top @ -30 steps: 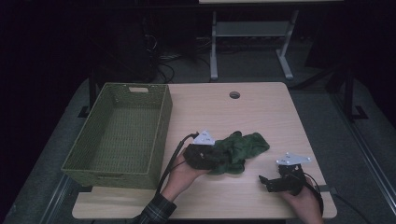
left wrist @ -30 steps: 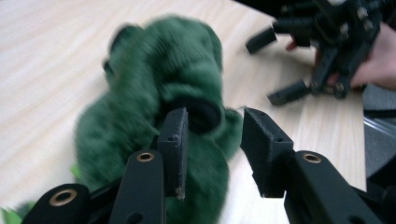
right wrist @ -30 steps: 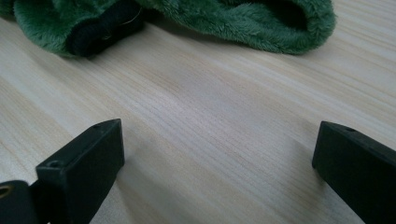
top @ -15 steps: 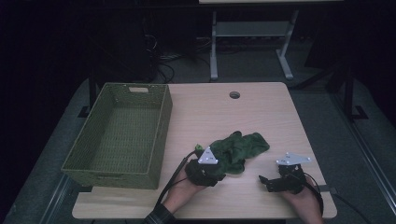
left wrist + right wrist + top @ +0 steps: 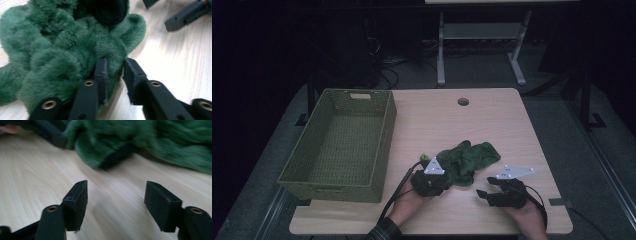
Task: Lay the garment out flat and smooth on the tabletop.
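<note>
- Right now, L gripper [image 5: 443, 181] sits at the near-left edge of the green plush cloth [image 5: 466, 159], approx mid-table, toward the person's side.
- L gripper view: jaws close together w/ a narrow gap; a fold of the green plush cloth [image 5: 62, 50] is pinched between them. One jaw is buried in the pile, the other lies on the bare wood side, its inner face touching the fabric edge.
- Cloth is crumpled in a heap, flat on the table [image 5: 492, 115], well apart from the basket [image 5: 343, 145].
- R gripper [image 5: 484, 192] rests low on the table, near the front edge, just right of the cloth and not touching it.
- R gripper view: jaws wide apart, nothing between them but bare wood; cloth [image 5: 140, 142] lies ahead of the tips, w/ a dark part of the L gripper [image 5: 117, 155] poking out beneath its edge.
- Basket: olive woven, rectangular, on the table's left side, nothing visible inside.
- Person's hands hold both tools from the bottom edge; L sleeve [image 5: 384, 233] looks plaid.
- Round cable hole [image 5: 463, 102] near the far edge of the table.
</note>
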Demonstrator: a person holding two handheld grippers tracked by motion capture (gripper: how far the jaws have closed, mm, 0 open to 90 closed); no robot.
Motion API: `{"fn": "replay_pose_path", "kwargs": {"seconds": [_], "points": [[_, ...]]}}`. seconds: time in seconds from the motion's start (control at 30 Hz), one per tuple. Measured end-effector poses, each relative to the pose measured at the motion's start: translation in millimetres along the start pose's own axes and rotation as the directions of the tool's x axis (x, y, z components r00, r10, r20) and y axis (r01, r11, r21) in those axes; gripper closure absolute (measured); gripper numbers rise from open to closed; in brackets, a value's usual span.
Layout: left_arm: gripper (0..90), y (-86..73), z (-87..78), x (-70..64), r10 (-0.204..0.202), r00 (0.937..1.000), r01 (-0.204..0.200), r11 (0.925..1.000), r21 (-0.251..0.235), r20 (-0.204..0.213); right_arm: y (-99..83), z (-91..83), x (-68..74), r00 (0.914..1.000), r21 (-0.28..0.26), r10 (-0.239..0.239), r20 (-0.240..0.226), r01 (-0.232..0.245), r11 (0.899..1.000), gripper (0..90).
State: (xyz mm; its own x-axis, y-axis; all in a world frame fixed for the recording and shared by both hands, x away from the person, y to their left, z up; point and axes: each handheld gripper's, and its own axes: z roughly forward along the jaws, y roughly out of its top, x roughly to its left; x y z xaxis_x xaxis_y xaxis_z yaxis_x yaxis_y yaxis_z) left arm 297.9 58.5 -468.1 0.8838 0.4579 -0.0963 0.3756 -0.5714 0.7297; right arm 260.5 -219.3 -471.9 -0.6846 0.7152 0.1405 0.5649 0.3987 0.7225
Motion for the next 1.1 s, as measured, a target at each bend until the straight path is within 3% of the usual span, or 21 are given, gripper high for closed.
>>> {"fn": "replay_pose_path", "kwargs": {"seconds": [0.13,0.3,0.57,0.8,1.1], "points": [[84.6,0.1,-0.4,4.5,-0.022,0.9996,0.022,0.9997,0.009,0.017,7.6,10.3,8.9,0.9995,0.005,-0.024,-0.023,0.024,1.0,40.2],[87.0,0.3,-1.1,5.9,-0.033,0.9989,0.032,0.9994,0.013,0.032,14.0,18.6,9.6,0.9992,-0.01,-0.006,-0.039,0.005,1.0,50.4],[87.5,4.3,-7.1,5.2,-0.037,0.9981,0.038,0.9992,-0.01,0.05,20.9,24.4,7.6,0.9992,-0.016,0.016,-0.037,-0.017,1.0,79.8],[88.0,11.3,-24.8,5.2,-0.054,0.9948,0.06,0.9957,-0.071,0.086,24.7,13.7,7.4,0.9999,-0.035,-0.005,-0.016,0.004,0.999,82.9],[87.9,18.1,-43.8,7.7,-0.052,0.9951,0.062,0.99,-0.126,0.084,25.1,-6.5,0.4,0.9995,-0.064,-0.026,0.019,0.028,0.998,82.9]]}}
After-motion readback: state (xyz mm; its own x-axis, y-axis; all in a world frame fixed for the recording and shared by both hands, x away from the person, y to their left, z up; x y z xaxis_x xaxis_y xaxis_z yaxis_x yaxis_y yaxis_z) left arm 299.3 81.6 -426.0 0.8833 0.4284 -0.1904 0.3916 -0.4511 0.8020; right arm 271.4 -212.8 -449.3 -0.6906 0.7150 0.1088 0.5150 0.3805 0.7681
